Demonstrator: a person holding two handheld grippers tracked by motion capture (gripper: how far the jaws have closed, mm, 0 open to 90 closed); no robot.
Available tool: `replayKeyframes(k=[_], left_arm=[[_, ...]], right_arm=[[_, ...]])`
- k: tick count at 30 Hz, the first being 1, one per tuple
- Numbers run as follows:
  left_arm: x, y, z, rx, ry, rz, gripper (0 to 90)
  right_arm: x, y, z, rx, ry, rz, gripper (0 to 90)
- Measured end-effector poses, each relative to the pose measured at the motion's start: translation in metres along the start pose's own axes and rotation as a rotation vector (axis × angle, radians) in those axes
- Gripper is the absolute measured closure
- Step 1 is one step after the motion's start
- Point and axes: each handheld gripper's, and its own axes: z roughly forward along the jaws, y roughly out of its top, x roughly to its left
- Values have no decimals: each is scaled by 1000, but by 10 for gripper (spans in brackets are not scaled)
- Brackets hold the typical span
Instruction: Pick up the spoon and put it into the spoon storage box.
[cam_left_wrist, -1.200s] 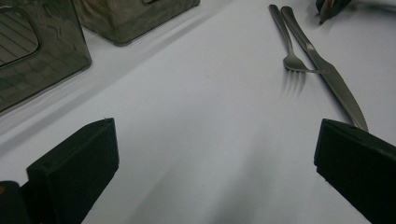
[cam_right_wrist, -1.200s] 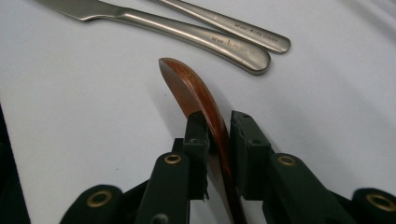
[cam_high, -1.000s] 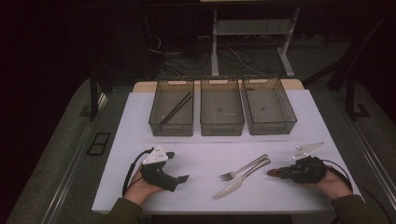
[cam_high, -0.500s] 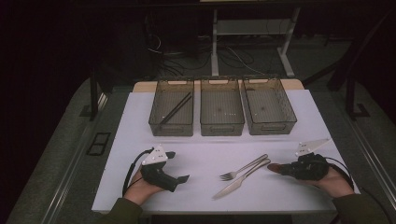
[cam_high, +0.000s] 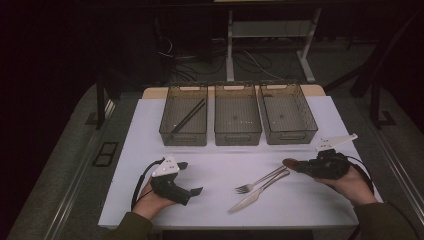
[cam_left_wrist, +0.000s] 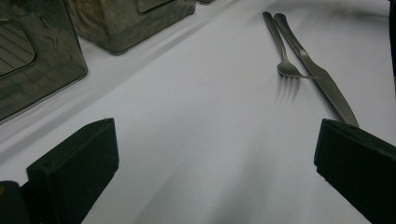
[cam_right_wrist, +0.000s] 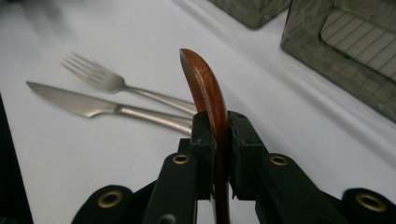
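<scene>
A wooden spoon (cam_right_wrist: 205, 88) stands edge-on between the jaws of my right gripper (cam_right_wrist: 217, 135), which is shut on it; its brown tip (cam_high: 289, 163) pokes left from that gripper (cam_high: 306, 167) at the table's right. A metal fork (cam_high: 260, 179) and a metal knife (cam_high: 256, 193) lie side by side on the white table (cam_high: 215, 167), just left of the spoon tip. The fork (cam_left_wrist: 281, 51) and knife (cam_left_wrist: 314, 70) also lie ahead of my left gripper (cam_left_wrist: 215, 154), which is open and empty. That left gripper (cam_high: 187, 179) rests at the front left.
Three dark see-through bins stand in a row at the back: the left bin (cam_high: 184, 121) holds black chopsticks (cam_high: 187, 116), the middle bin (cam_high: 237, 120) and right bin (cam_high: 288, 119) look empty. Dark floor and table legs surround the white surface.
My right gripper with the spoon has shifted slightly right and up from the fork and knife. The left gripper has stayed put.
</scene>
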Motion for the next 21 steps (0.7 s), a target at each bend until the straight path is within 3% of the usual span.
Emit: replayKeyframes(k=[21], left_arm=[[0, 1, -1, -3, 2, 2, 0]], right_arm=[[-1, 46, 11, -86, -1, 18, 805]])
